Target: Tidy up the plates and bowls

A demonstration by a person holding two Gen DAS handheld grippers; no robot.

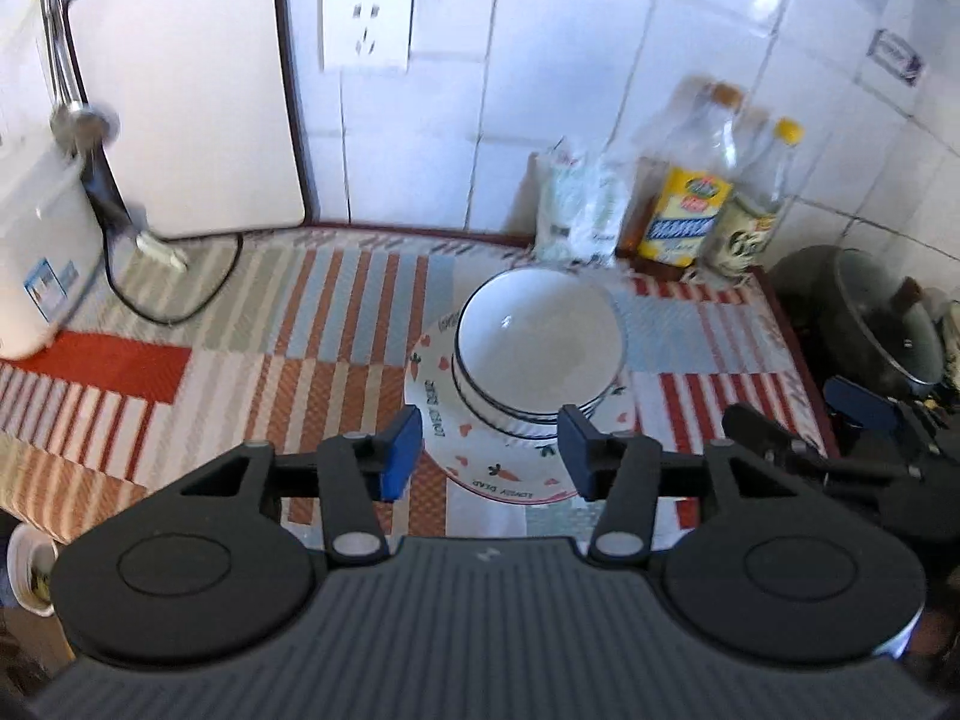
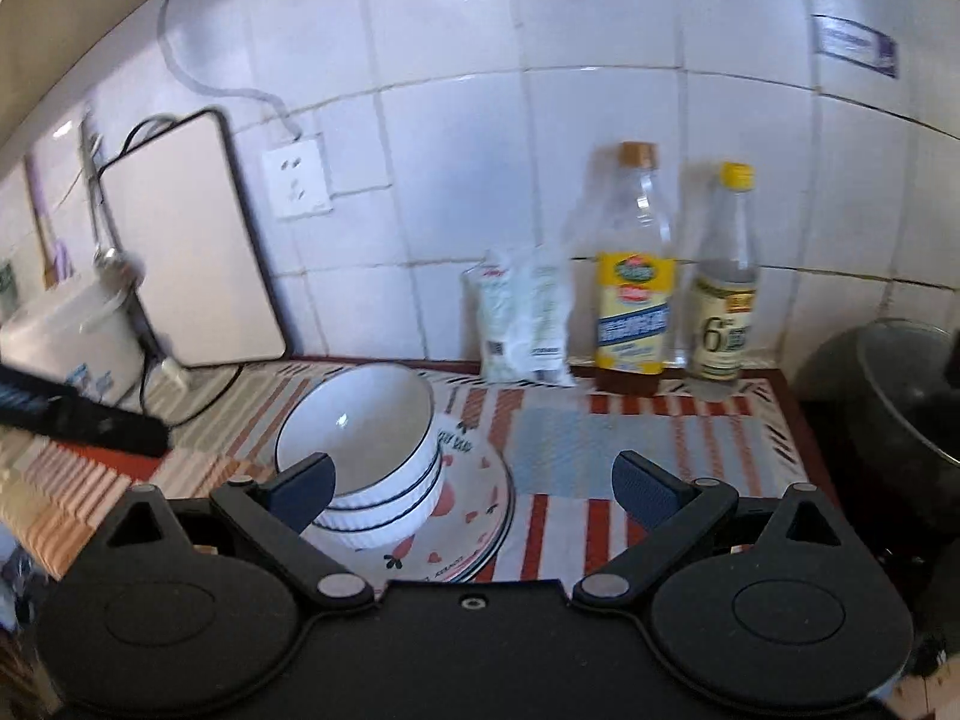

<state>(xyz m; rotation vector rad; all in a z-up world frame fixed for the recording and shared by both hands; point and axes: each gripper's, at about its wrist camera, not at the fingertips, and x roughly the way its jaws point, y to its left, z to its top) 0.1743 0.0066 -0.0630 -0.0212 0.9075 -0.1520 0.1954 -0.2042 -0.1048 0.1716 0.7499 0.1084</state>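
Bowls (image 1: 537, 342), three white ones nested, sit on a stack of carrot-print plates (image 1: 480, 468) at centre frame in the left wrist view, straight ahead of the left gripper (image 1: 489, 450), whose spread blue pads bracket the plates' near rim without touching. In the right wrist view the stack lies lower left of centre; the right gripper (image 2: 474, 495) is also released and empty, its left pad overlapping the bowls. Round pieces have no long axis; the left gripper looks squarer to the stack, though neither seems clearly nearer
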